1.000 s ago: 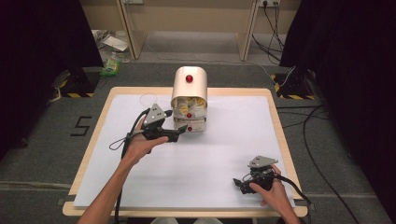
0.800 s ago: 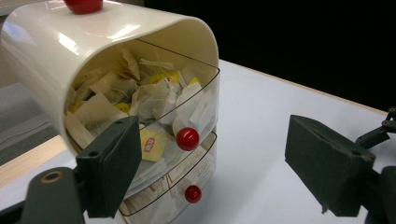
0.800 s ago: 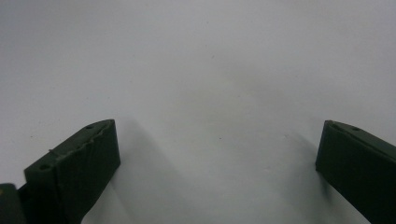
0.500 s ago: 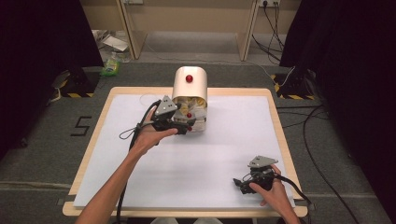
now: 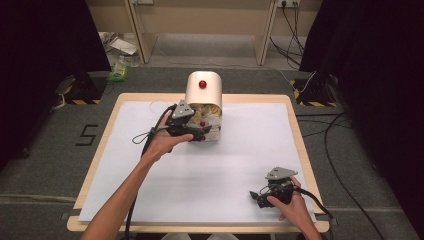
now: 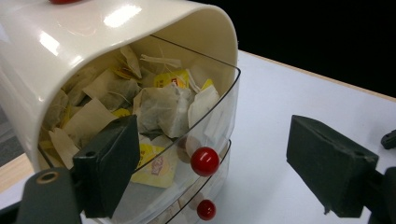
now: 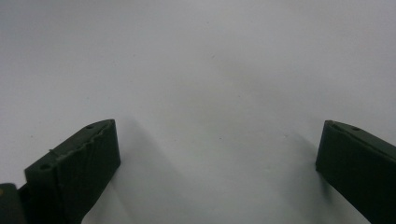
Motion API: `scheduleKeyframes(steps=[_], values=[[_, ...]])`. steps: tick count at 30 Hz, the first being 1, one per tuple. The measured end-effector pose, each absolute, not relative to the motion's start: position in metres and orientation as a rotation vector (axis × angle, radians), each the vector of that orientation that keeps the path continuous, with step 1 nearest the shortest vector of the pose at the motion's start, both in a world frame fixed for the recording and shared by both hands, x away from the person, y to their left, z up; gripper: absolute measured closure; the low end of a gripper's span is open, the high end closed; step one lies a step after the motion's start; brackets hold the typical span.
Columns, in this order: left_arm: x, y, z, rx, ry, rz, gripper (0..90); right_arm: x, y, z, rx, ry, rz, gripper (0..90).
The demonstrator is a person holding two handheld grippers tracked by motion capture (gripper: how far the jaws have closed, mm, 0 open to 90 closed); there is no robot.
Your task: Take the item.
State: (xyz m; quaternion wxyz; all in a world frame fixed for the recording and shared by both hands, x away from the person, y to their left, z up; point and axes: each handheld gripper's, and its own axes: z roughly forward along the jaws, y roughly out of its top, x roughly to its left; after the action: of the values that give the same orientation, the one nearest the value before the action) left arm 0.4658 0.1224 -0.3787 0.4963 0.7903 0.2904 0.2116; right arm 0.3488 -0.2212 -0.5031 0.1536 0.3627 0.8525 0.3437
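We held the left gripper [image 5: 200, 136] right at the front of the cream tea-bag dispenser [image 5: 204, 92], which stood at the far middle of the white table [image 5: 200, 185]. Its jaws stood wide apart with nothing between them but air and the dispenser's front. In the left gripper view the left gripper [image 6: 212, 163] showed the upper red knob [image 6: 204, 161] almost midway between the two jaws, a little nearer the jaw on that view's left, and just beyond their tips. That jaw overlapped the clear upper drawer [image 6: 219, 112]; we could not tell whether it touched the plastic. The other jaw hung clear of the dispenser, over bare table.

Behind the knob, the upper drawer was packed with tea bags [image 6: 163, 109], some white, some with yellow tags, heaped under the curved cream hood. Below the upper knob, closer to the bottom of the view, sat the lower red knob [image 6: 206, 209] on the lower drawer [image 6: 212, 186], which was shut flush beneath the upper one. A third red knob [image 5: 202, 84] sat on top of the hood, beyond the gripper in the high view.

We kept the right gripper [image 5: 256, 196] well apart from all that, low over the near right part of the table. Its jaws were also spread wide and empty; in the right gripper view the right gripper [image 7: 217, 149] showed plain white table surface between and ahead of them.
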Motion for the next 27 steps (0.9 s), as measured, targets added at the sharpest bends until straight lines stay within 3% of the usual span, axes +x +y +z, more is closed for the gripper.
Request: scheduleKeyframes(steps=[27], values=[[0.424,0.124,-0.382,1.963,0.670,0.509,20.1,0.349,-0.221,-0.503,1.036,2.442,0.987,0.3]])
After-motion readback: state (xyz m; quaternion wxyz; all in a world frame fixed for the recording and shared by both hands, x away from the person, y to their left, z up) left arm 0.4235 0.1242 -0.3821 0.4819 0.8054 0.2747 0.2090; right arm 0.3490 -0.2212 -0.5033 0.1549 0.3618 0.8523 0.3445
